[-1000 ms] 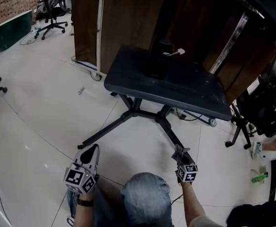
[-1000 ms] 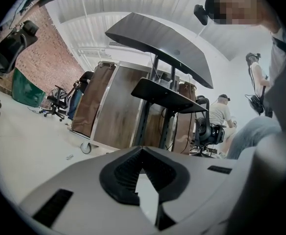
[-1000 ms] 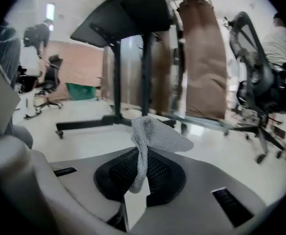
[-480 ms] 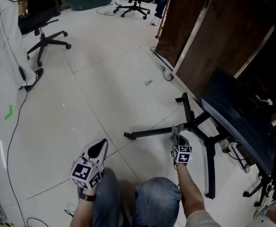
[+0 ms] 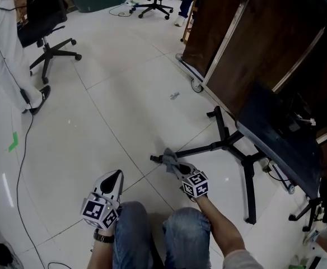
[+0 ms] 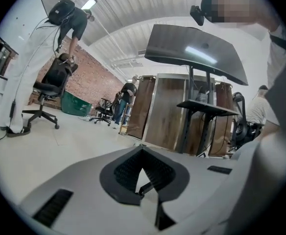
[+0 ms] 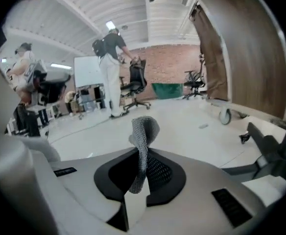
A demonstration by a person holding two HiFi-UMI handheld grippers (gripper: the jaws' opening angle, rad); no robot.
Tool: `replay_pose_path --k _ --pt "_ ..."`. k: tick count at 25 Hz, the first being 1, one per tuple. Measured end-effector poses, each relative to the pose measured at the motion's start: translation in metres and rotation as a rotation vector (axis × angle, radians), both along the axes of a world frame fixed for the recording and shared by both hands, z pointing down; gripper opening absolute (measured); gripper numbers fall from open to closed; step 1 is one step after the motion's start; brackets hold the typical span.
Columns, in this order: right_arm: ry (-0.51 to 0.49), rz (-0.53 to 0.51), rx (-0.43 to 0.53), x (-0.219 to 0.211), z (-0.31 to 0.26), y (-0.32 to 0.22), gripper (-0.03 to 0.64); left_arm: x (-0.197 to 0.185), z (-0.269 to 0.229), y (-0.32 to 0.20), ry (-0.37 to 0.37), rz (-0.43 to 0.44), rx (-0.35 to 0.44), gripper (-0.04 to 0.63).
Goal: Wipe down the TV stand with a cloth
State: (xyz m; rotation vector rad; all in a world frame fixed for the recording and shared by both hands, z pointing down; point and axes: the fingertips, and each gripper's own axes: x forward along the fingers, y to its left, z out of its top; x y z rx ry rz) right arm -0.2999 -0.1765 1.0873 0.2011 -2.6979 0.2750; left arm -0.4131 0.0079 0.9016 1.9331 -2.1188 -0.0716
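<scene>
Right gripper view, right tool (image 7: pixel 141 152) pinching grey cloth (image 7: pixel 144 129), left tool (image 6: pixel 142 149) pressed together, TV stand (image 5: pixel 275 134) nearby.

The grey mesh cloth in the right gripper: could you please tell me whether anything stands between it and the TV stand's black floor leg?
Nothing visible does. The grey mesh cloth, pinched in the right gripper, is right beside the outer end of the black metal stand leg; whether they touch is unclear.

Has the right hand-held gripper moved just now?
Yes. The right hand-held gripper, holding the cloth, slid left along the stand leg toward its tip.
</scene>
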Motion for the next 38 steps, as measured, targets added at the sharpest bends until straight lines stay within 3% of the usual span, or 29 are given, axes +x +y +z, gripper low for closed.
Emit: replay_pose_path --k 4,9,14,18,20,24,30,38 --pt "-0.096 0.227 0.122 0.056 -0.221 0.01 0.028 0.015 -0.159 0.008 -0.02 0.127 0.011 0.006" --pt "-0.063 0.568 0.307 0.176 -0.526 0.08 0.028 0.054 -0.416 0.027 -0.004 0.303 0.011 0.006" --pt "-0.071 0.89 0.363 0.281 -0.838 0.193 0.028 0.127 -0.673 0.074 0.02 0.553 -0.001 0.006" --pt "-0.138 1.078 0.359 0.336 -1.024 0.297 0.028 0.187 -0.834 0.138 -0.026 0.752 -0.003 0.006" --pt "-0.176 1.129 0.364 0.344 -1.083 0.347 0.028 0.206 -0.889 0.171 -0.055 0.822 0.004 0.006" --pt "-0.204 1.157 0.399 0.359 -1.158 0.425 0.028 0.249 -0.956 0.227 -0.001 0.88 0.047 0.006" --pt "-0.277 1.086 0.449 0.333 -1.231 0.496 0.028 0.263 -1.027 0.285 0.025 0.865 0.099 0.006" --pt "-0.287 1.116 0.471 0.366 -1.219 0.511 0.026 0.286 -1.04 0.284 -0.012 0.768 0.174 0.006"
